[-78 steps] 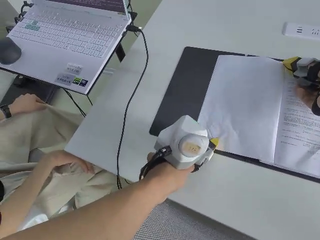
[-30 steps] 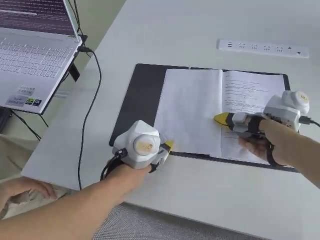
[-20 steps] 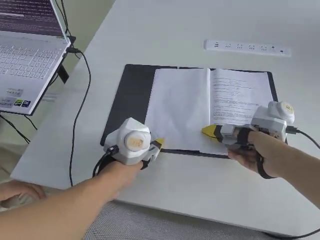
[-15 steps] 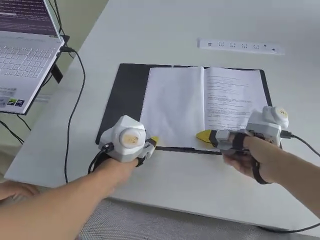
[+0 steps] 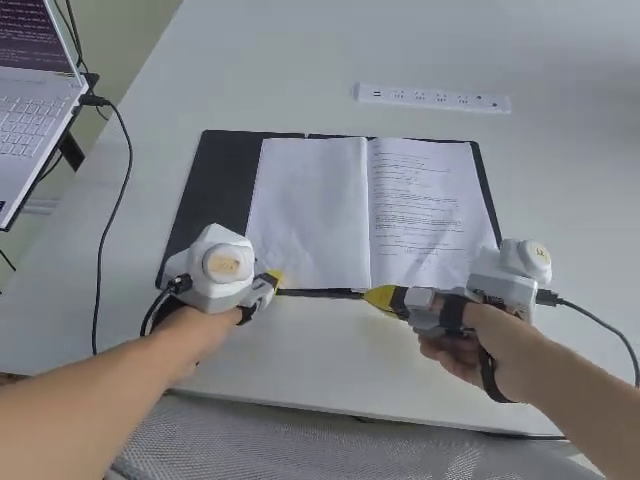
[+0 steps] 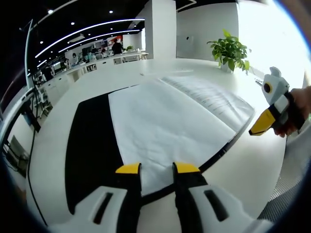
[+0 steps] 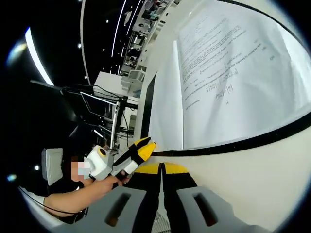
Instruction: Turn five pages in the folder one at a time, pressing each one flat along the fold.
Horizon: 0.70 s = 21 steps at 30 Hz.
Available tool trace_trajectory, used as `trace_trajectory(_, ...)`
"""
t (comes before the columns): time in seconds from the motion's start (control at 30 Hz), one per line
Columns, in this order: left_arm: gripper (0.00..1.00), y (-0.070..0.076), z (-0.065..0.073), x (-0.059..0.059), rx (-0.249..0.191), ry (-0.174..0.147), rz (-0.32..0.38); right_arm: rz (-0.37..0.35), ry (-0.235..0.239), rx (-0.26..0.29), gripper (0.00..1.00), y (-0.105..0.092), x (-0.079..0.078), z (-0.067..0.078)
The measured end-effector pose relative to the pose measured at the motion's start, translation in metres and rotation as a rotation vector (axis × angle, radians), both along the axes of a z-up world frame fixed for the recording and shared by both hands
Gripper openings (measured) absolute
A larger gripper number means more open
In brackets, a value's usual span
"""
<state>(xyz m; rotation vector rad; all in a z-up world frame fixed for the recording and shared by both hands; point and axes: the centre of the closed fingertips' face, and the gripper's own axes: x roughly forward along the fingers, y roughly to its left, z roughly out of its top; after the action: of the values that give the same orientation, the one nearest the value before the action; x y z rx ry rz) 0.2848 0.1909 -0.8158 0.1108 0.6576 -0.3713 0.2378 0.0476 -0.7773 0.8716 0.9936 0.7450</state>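
The black folder (image 5: 215, 190) lies open on the white table, with a blank white page (image 5: 305, 210) on the left and a printed page (image 5: 425, 210) on the right of the fold. My left gripper (image 5: 268, 284) hovers at the blank page's near left corner; in the left gripper view it (image 6: 156, 169) stands open, nothing between its fingers. My right gripper (image 5: 378, 298) is shut and empty, its yellow tip on the table just in front of the folder's near edge, in line with the fold. In the right gripper view, it (image 7: 161, 168) points at that black edge (image 7: 272, 136).
A white power strip (image 5: 430, 98) lies behind the folder. A laptop (image 5: 30, 70) stands at the far left, and its black cable (image 5: 110, 200) runs down off the table's left side. The table's front edge is close below both hands.
My right gripper has slid down along the fold toward me and come off the folder's near edge onto the table. The left gripper has stayed at the page's near corner. The head camera shifted.
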Motion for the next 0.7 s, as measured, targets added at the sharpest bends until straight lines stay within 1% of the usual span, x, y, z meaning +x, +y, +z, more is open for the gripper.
trace_trajectory(0.07, 0.26, -0.001, 0.001, -0.004, 0.007, 0.016, -0.013, -0.012, -0.018, -0.005, 0.00, -0.007, 0.002, 0.006)
trace_trajectory(0.1, 0.27, -0.001, 0.002, -0.006, 0.011, 0.030, -0.010, -0.044, -0.048, -0.026, 0.03, -0.015, 0.006, 0.010)
trace_trajectory(0.13, 0.27, 0.000, 0.002, -0.008, 0.008, 0.041, -0.007, -0.059, -0.058, -0.039, 0.07, -0.020, 0.008, 0.013)
trace_trajectory(0.17, 0.27, 0.000, 0.003, -0.011, 0.010, 0.049, -0.010, -0.071, -0.067, -0.050, 0.10, -0.025, 0.009, 0.016)
trace_trajectory(0.2, 0.27, 0.001, 0.003, -0.012, 0.013, 0.053, -0.011, -0.090, -0.086, -0.059, 0.11, -0.031, 0.012, 0.017)
trace_trajectory(0.23, 0.26, 0.003, 0.002, -0.016, 0.023, 0.067, -0.013, -0.112, -0.101, -0.065, 0.13, -0.039, 0.014, 0.022)
trace_trajectory(0.3, 0.26, 0.003, 0.006, -0.020, 0.019, 0.074, -0.020, -0.134, -0.114, -0.079, 0.13, -0.049, 0.016, 0.026)
trace_trajectory(0.33, 0.26, 0.003, 0.009, -0.024, 0.015, 0.077, -0.025, -0.149, -0.125, -0.086, 0.14, -0.056, 0.016, 0.030)
trace_trajectory(0.37, 0.26, 0.004, 0.012, -0.028, 0.001, 0.088, -0.022, -0.165, -0.136, -0.096, 0.15, -0.063, 0.017, 0.035)
trace_trajectory(0.4, 0.27, 0.002, 0.016, -0.030, -0.016, 0.087, -0.022, -0.177, -0.143, -0.107, 0.18, -0.068, 0.017, 0.037)
trace_trajectory(0.43, 0.27, 0.002, 0.021, -0.034, -0.031, 0.091, -0.022, -0.176, -0.158, -0.131, 0.20, -0.074, 0.016, 0.041)
trace_trajectory(0.47, 0.28, 0.003, 0.023, -0.035, -0.034, 0.091, -0.022, -0.177, -0.163, -0.137, 0.21, -0.076, 0.016, 0.042)
trace_trajectory(0.5, 0.29, 0.002, 0.030, -0.038, -0.048, 0.086, -0.029, -0.184, -0.181, -0.154, 0.22, -0.082, 0.015, 0.047)
trace_trajectory(0.53, 0.29, 0.002, 0.036, -0.042, -0.061, 0.083, -0.032, -0.181, -0.201, -0.173, 0.22, -0.085, 0.011, 0.053)
trace_trajectory(0.57, 0.31, 0.004, 0.040, -0.044, -0.064, 0.080, -0.026, -0.181, -0.211, -0.184, 0.23, -0.088, 0.010, 0.057)
trace_trajectory(0.6, 0.32, 0.006, 0.046, -0.047, -0.075, 0.082, -0.020, -0.181, -0.226, -0.200, 0.25, -0.090, 0.005, 0.065)
trace_trajectory(0.63, 0.33, 0.007, 0.050, -0.050, -0.091, 0.087, -0.016, -0.180, -0.233, -0.209, 0.27, -0.092, 0.002, 0.069)
trace_trajectory(0.7, 0.36, 0.012, 0.061, -0.057, -0.099, 0.082, -0.003, -0.182, -0.251, -0.238, 0.31, -0.097, -0.005, 0.079)
